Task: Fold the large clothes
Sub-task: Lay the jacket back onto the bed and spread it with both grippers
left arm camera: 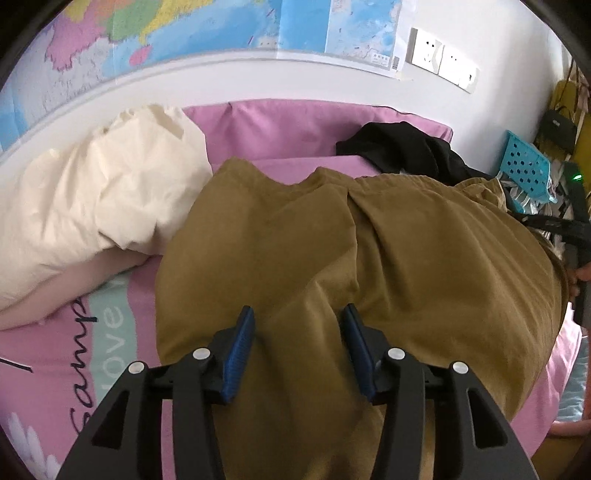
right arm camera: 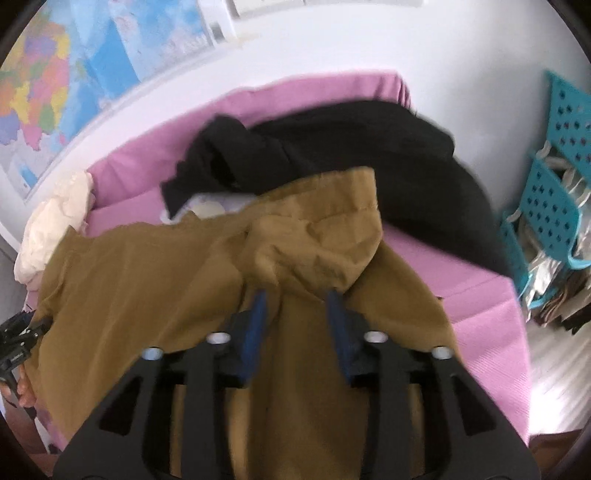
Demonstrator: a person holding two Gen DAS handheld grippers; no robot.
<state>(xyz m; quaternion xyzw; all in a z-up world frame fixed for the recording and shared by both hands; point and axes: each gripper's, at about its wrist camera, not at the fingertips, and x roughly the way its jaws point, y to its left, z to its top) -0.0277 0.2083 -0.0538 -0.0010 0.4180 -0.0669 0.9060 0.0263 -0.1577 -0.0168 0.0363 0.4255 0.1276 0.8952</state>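
Observation:
A large mustard-brown garment [left arm camera: 369,251] lies spread on the pink bed [left arm camera: 48,369]. It also fills the right wrist view [right arm camera: 147,273], where one corner is bunched up and folded over. My left gripper [left arm camera: 299,317] is open, its blue pads just above the cloth near the front edge. My right gripper [right arm camera: 297,299] is open too, its pads on either side of a fold below the bunched corner. The right wrist view is blurred.
A cream pillow [left arm camera: 96,199] lies at the left. A black garment [right arm camera: 369,155] is heaped at the back of the bed. A teal perforated basket [right arm camera: 550,206] stands off the bed's right edge. Maps [left arm camera: 155,33] hang on the wall.

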